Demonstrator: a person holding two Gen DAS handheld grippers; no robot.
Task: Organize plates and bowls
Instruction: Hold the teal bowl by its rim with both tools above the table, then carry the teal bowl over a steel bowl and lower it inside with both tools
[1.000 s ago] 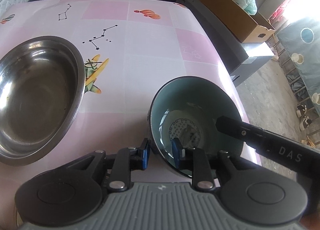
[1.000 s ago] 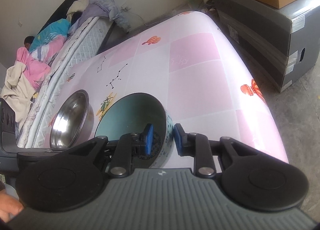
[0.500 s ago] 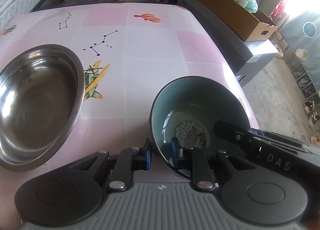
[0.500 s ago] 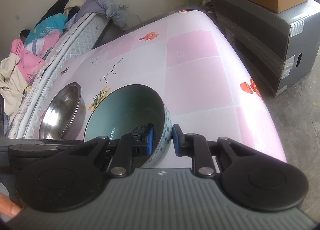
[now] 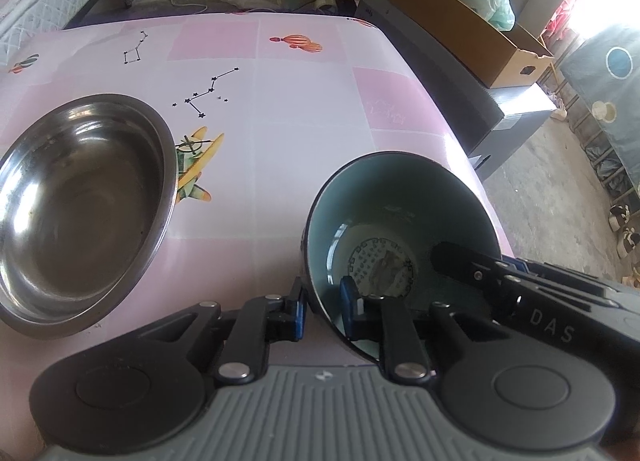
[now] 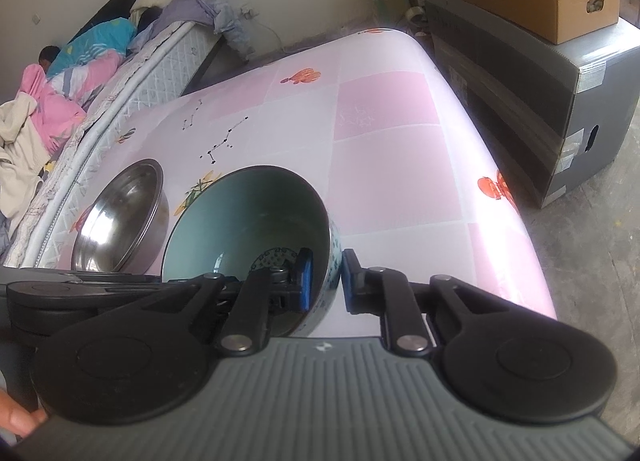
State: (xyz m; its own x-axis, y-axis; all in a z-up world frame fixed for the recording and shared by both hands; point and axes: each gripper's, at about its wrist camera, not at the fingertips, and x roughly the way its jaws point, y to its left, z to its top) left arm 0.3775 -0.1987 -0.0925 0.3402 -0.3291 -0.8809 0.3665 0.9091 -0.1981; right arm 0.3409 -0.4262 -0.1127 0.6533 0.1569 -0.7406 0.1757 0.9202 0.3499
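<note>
Left wrist view: your left hand-held gripper [image 5: 322,311] points steeply down, clamping the teal bowl's [image 5: 400,197] near rim at lower centre; its jaws have just been closing. Your right hand-held gripper [image 6: 324,281] pinches the opposite rim, also just closing. The steel bowl [image 5: 80,201] is cut off at left on the worktop [image 5: 300,121].

Both wrist views look steeply down, close, sharing the teal bowl [image 5: 400,221].

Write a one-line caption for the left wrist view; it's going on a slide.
Left gripper and right gripper clamp opposite rims of the teal bowl beside a steel bowl.
</note>
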